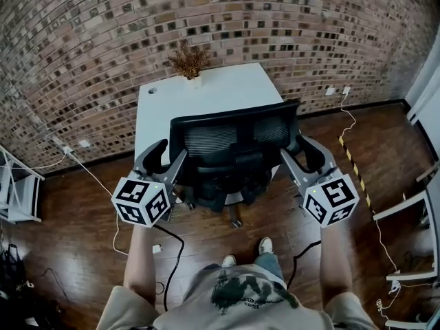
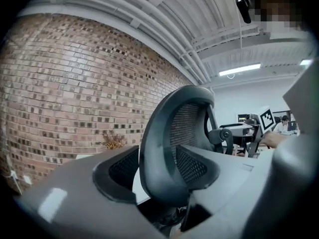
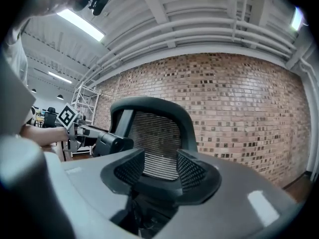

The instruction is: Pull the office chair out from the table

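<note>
The black mesh-back office chair (image 1: 234, 139) stands at the near edge of the white table (image 1: 206, 91), its back towards me. My left gripper (image 1: 167, 151) is at the backrest's left edge and my right gripper (image 1: 300, 150) at its right edge. In the left gripper view the curved frame of the backrest (image 2: 169, 133) stands between the open jaws of the left gripper (image 2: 157, 166), with a gap showing at the left pad. In the right gripper view the mesh backrest (image 3: 154, 133) lies just beyond the open jaws of the right gripper (image 3: 160, 166), and nothing is gripped.
A dried plant (image 1: 188, 62) stands at the table's far edge against the brick wall. Cables (image 1: 172, 243) run over the wooden floor. A white rack (image 1: 14, 184) is at the left and white frames (image 1: 412, 212) at the right. My feet (image 1: 265, 246) are right behind the chair.
</note>
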`<state>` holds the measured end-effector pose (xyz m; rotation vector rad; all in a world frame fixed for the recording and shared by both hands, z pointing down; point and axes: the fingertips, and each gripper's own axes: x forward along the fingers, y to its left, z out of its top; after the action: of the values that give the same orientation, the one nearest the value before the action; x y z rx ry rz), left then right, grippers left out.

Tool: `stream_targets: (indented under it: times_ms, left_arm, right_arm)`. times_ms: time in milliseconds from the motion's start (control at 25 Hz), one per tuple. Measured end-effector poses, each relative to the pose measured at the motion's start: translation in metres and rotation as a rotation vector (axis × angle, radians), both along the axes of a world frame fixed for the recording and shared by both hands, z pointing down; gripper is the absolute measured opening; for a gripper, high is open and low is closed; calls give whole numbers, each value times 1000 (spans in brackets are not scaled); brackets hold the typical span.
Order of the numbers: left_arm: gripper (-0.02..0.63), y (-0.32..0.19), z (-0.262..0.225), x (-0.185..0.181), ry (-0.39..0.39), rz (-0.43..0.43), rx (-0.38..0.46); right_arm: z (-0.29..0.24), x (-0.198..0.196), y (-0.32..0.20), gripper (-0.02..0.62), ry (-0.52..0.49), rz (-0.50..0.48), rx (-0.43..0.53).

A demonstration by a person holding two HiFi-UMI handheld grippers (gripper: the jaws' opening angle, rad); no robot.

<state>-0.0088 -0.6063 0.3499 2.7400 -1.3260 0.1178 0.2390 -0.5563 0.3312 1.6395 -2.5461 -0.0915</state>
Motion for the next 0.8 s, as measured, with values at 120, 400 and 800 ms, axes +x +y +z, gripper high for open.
stream_targets:
  times_ms: [120, 400, 800]
  left_arm:
    - [275, -7, 7, 7, -63, 34, 0]
    - [314, -20, 8, 12, -71, 89, -20]
    - [370, -30, 7, 29, -54, 252, -82]
  right_arm:
    - [4, 13, -16, 207, -5, -16, -19]
    - [6, 33, -57, 255, -37, -104, -67]
    - [23, 15, -95, 348, -40, -385, -195]
